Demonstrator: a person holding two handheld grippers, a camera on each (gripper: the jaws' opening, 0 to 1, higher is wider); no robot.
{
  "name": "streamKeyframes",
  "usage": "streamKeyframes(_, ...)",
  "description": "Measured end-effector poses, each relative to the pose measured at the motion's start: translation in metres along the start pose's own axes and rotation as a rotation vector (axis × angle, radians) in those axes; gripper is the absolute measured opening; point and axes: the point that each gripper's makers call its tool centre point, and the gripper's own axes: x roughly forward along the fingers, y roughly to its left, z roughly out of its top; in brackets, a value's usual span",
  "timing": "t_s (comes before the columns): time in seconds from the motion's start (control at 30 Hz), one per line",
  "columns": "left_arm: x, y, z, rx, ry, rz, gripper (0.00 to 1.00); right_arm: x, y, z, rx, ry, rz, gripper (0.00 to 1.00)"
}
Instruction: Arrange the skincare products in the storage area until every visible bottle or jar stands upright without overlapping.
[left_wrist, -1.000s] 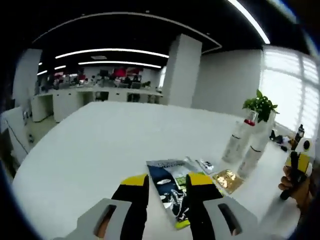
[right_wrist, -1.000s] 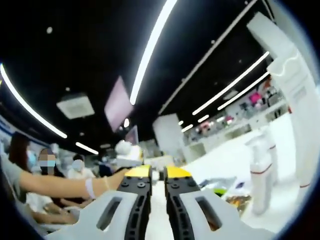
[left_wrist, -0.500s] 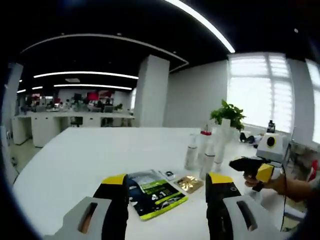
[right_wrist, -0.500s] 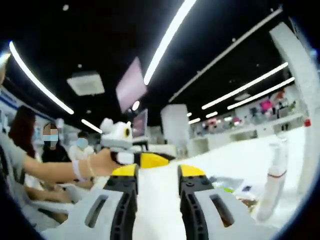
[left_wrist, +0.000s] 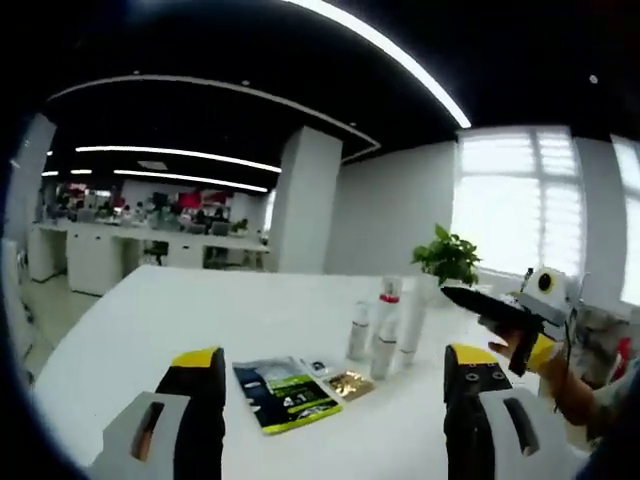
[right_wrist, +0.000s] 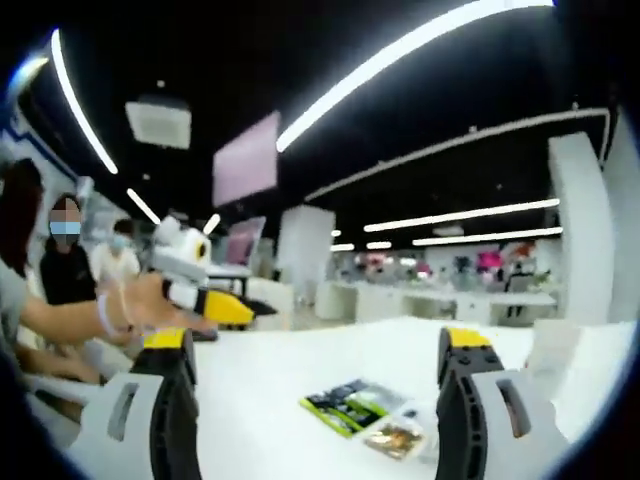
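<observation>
Left gripper view: white table (left_wrist: 150, 310), upright bottles (left_wrist: 384, 330), open-plan office behind

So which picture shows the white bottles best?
The left gripper view. The white bottles stand upright together on the table, beside the dark sachet. The right gripper view catches just a blurry pale shape at its right edge, maybe one bottle.

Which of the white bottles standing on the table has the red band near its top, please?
The middle bottle of the three: it has a red band under its cap, while the shorter one and the taller one beside it look plain white.
</observation>
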Motion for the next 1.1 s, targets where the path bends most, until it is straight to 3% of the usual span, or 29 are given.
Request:
streamKeyframes(0.07,-0.006,-0.001,-0.001,0.044,0.022,0.010,0.99,-0.010,-0.005,-0.002,0.004,0.061,-0.060,1.00)
streamKeyframes(0.1,-0.011,-0.003,-0.002,0.068,0.029,0.023,1.00,-0.018,-0.006,-0.007,-0.002,0.122,-0.085,1.00)
streamKeyframes(0.23,-0.024,-0.006,-0.001,0.081,0.033,0.035,1.00,-0.042,-0.001,-0.017,-0.044,0.247,-0.110,1.00)
streamKeyframes(0.47,-0.054,-0.003,-0.010,0.030,-0.039,0.023,1.00,-0.094,-0.015,-0.010,0.002,0.216,-0.269,1.00)
streamKeyframes(0.6,-0.072,0.005,-0.026,0.031,-0.003,0.023,1.00,-0.127,-0.030,0.001,0.029,0.171,-0.370,1.00)
streamKeyframes(0.7,-0.087,0.009,-0.035,0.038,-0.017,0.039,1.00,-0.153,-0.032,0.006,0.032,0.139,-0.429,1.00)
streamKeyframes(0.8,-0.097,0.011,-0.037,0.036,-0.048,0.045,1.00,-0.166,-0.029,0.002,0.005,0.151,-0.435,1.00)
streamKeyframes(0.9,-0.107,0.013,-0.043,0.038,-0.082,0.065,1.00,-0.181,-0.025,-0.019,0.032,0.217,-0.439,1.00)
streamKeyframes(1.0,-0.109,0.018,-0.051,0.035,-0.037,0.079,1.00,-0.189,-0.025,-0.032,0.060,0.271,-0.451,1.00)
streamKeyframes(1.1,-0.113,0.020,-0.049,0.070,-0.044,0.094,1.00,-0.191,-0.025,-0.035,0.057,0.268,-0.456,1.00)
